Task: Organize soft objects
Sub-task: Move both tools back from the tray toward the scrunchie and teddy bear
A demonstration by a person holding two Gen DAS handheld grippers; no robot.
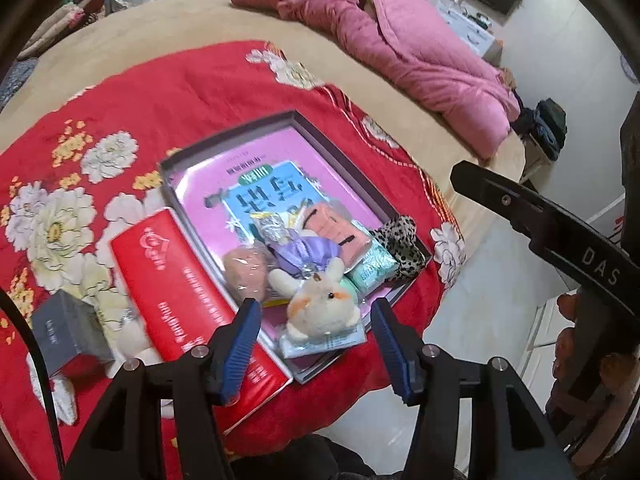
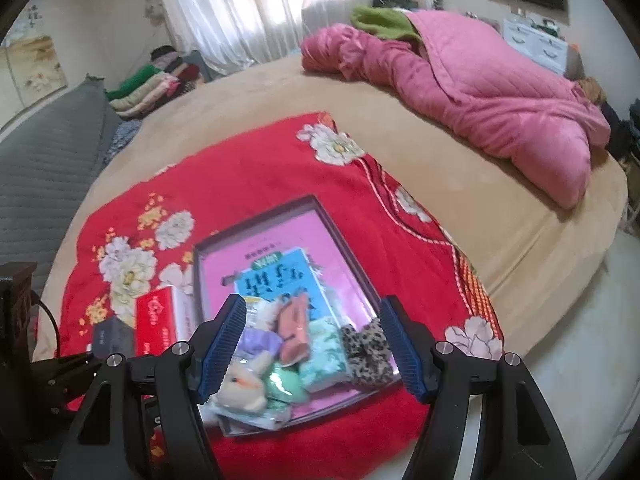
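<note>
Blue-padded left gripper [image 1: 316, 344] hangs over the near end of the tray [image 1: 308, 128], jaws apart, nothing between the pads. Right gripper [image 2: 312, 344] likewise wide, empty, above the same pile. No earlier view, both pads clear of everything.

Soft things sit bunched at the tray's near end: plush bunny [image 1: 320, 308] in clear wrap nearest, partly over the near rim; peach ball [image 1: 245, 272] just left of it; purple bow [image 1: 308, 250] behind; mint packet [image 1: 370, 270] to the right; salmon cloth [image 1: 334, 228] beyond that; leopard scrunchie [image 1: 400, 246] at the right rim. Tray lined with a pink sheet and a blue book [image 1: 260, 196], far half bare.

Red box [image 1: 188, 280] lies touching the tray's left side; grey box [image 1: 68, 330] further left, apart. All rest on a red floral blanket [image 1: 168, 92] over a tan bed [image 2: 460, 200]. Pink quilt [image 2: 500, 100] heaped far right.
</note>
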